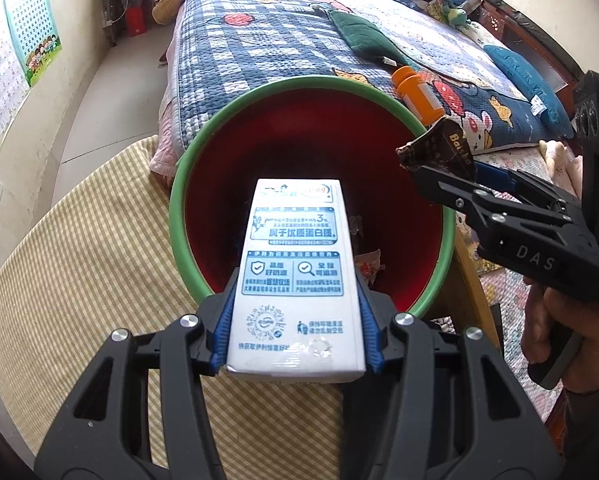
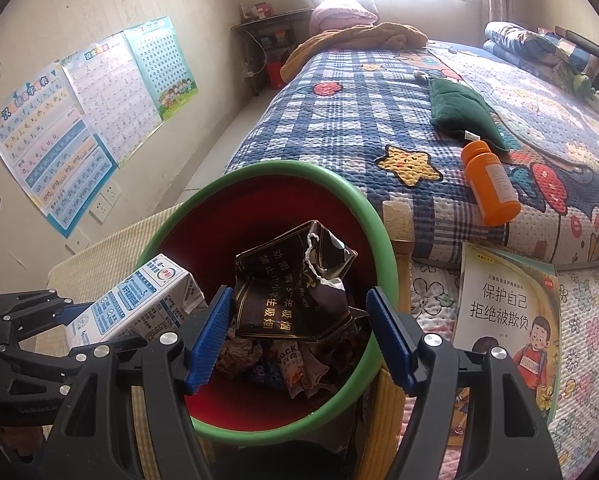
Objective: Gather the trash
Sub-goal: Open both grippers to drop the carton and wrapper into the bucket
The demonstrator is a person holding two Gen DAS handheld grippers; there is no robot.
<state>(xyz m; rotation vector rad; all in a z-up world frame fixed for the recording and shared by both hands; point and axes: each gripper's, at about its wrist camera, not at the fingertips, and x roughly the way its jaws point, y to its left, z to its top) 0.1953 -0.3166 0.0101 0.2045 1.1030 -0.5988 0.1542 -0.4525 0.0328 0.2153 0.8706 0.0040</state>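
Carton point(image 1: 295, 276), boxy, glossy; round red bin point(image 1: 203, 184) beneath.

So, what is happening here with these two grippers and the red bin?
A person is collecting trash with two handheld grippers. The left gripper is clamped on a white milk carton, held over the red bin with a green rim. The right gripper holds a crumpled black packet above the same bin, which already has some wrappers inside. Neither piece is dropped yet. An orange bottle lies on the bed.
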